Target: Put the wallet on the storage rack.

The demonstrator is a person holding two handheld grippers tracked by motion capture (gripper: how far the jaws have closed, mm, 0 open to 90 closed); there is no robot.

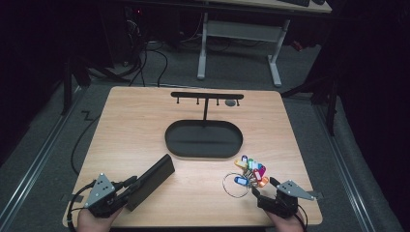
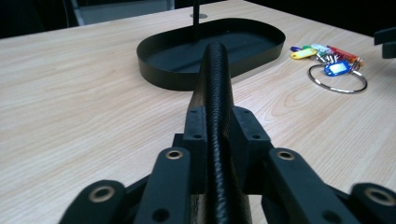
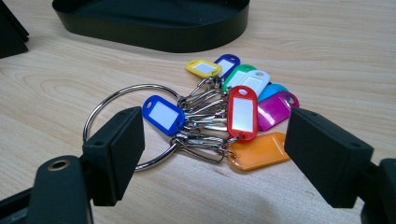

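Item: black wallet (image 1: 151,181), flat and oblong with a textured, leather-like grain, lying at the near left of the wooden table (image 1: 135,125), its far end pointing toward the black oval tray (image 1: 203,139). Left gripper (image 1: 129,186): jaws pressed together on the wallet's near end, pads against both faces; the left gripper view looks along the wallet's rounded grained edge (image 2: 217,107), standing upright between the pads. Item: key ring (image 1: 235,186), a large steel loop carrying a fan of plastic tags (image 3: 243,109) in yellow, blue, green, white, red, magenta and orange, resting on the table at the near right, just short of the tray. Right gripper (image 1: 265,189): jaws spread wide, empty, hovering close behind the tags without touching them. The high view adds a black hook stand (image 1: 207,95) rising from the tray's far side; the right gripper view resolves the individual tag clips.
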